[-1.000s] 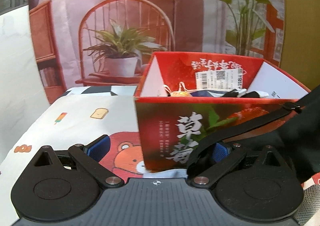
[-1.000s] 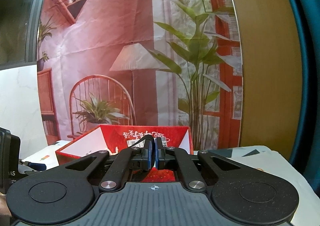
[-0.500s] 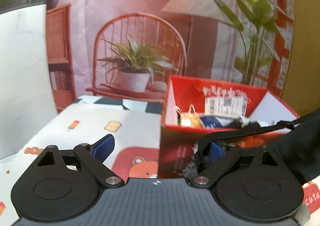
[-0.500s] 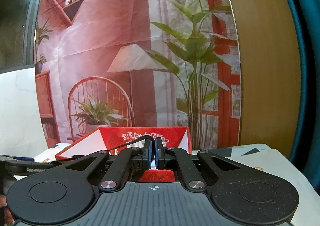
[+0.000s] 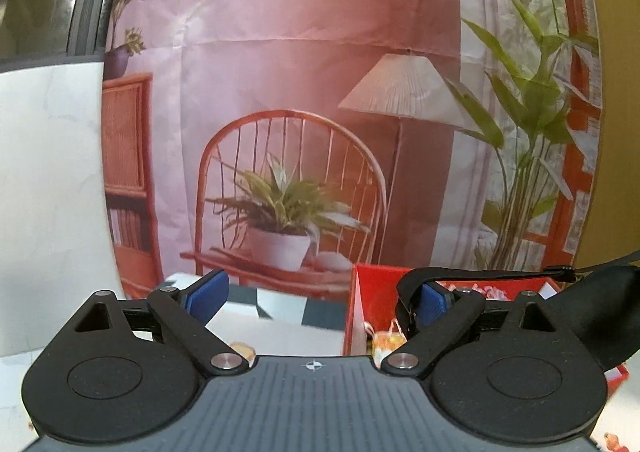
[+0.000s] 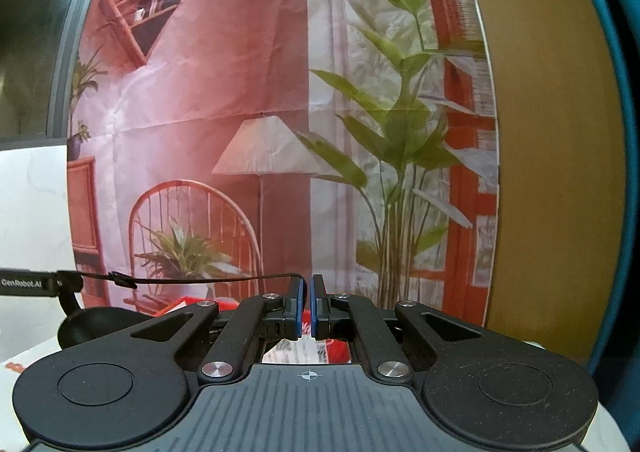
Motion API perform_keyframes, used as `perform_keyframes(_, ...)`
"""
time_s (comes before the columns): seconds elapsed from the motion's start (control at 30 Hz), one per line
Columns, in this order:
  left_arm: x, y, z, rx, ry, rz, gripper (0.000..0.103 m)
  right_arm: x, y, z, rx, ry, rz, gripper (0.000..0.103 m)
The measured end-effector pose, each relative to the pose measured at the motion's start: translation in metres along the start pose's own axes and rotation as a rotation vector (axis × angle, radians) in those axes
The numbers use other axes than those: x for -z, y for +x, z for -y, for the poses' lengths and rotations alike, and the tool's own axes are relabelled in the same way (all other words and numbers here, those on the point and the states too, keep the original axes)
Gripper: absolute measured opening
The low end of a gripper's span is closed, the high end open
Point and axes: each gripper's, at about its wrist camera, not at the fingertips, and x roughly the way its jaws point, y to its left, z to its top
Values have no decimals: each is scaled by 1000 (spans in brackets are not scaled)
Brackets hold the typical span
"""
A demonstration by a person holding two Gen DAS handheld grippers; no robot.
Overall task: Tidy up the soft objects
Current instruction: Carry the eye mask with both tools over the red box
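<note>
The left gripper stood with its jaws spread wide, its blue pads far apart, pointing a little below level. A black strap was looped around its right finger, outside the gap, and nothing was pressed between the pads. The right gripper was closed, its two blue pads nearly touching with only a thin slit between them, and it pinched the thin end of that strap at the tip of its left pad. It too pointed slightly below level.
</note>
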Motion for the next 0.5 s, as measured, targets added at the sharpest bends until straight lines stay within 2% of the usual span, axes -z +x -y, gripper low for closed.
perform_keyframes(0.13, -8, 29, 10, -2, 26, -8, 96, -3, 36, 5, 20, -29, -36, 4)
perform_keyframes(0.5, -7, 99, 40, 2, 133, -74, 96, 18, 128, 21, 71, -68, -230, 4)
